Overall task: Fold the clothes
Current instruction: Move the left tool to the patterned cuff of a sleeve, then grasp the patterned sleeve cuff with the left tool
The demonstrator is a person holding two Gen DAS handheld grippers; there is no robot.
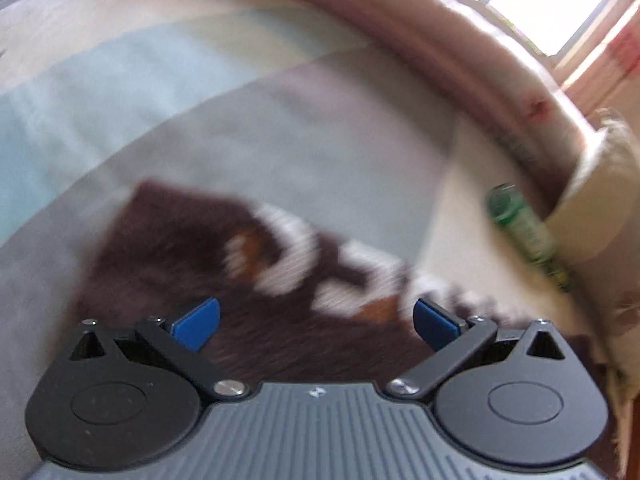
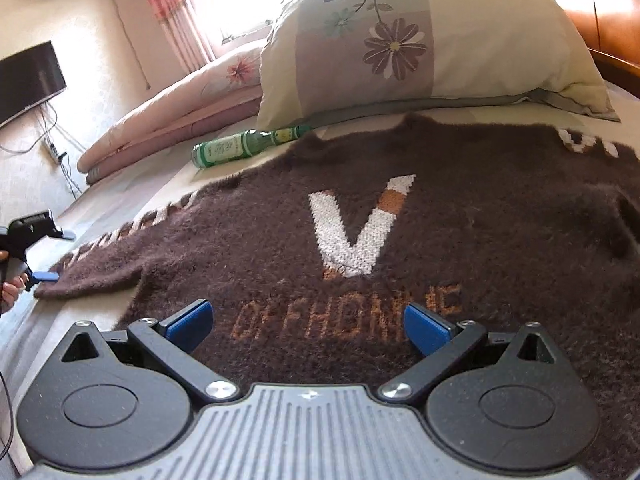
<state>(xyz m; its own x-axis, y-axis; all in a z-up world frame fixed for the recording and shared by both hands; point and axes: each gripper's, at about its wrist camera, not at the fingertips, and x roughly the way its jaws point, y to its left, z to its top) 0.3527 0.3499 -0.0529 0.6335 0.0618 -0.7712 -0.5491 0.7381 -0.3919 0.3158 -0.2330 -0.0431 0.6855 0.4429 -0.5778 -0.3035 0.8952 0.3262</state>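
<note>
- My right tongs (image 2: 308, 326) gape wide over the brown sweater's (image 2: 440, 240) hem, gripping nothing
- My left tongs (image 1: 316, 322) gape empty over its left sleeve end
- The sweater lies flat on the bed (image 2: 120, 196)
- Beyond its collar: green bottle (image 2: 244, 146), then flowered pillow (image 2: 420, 48)

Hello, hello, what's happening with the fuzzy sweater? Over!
Left gripper open at the sleeve end. Right gripper open over the hem. Brown sweater flat on the bed, unfolded. Green bottle lying beside the shoulder.
</note>
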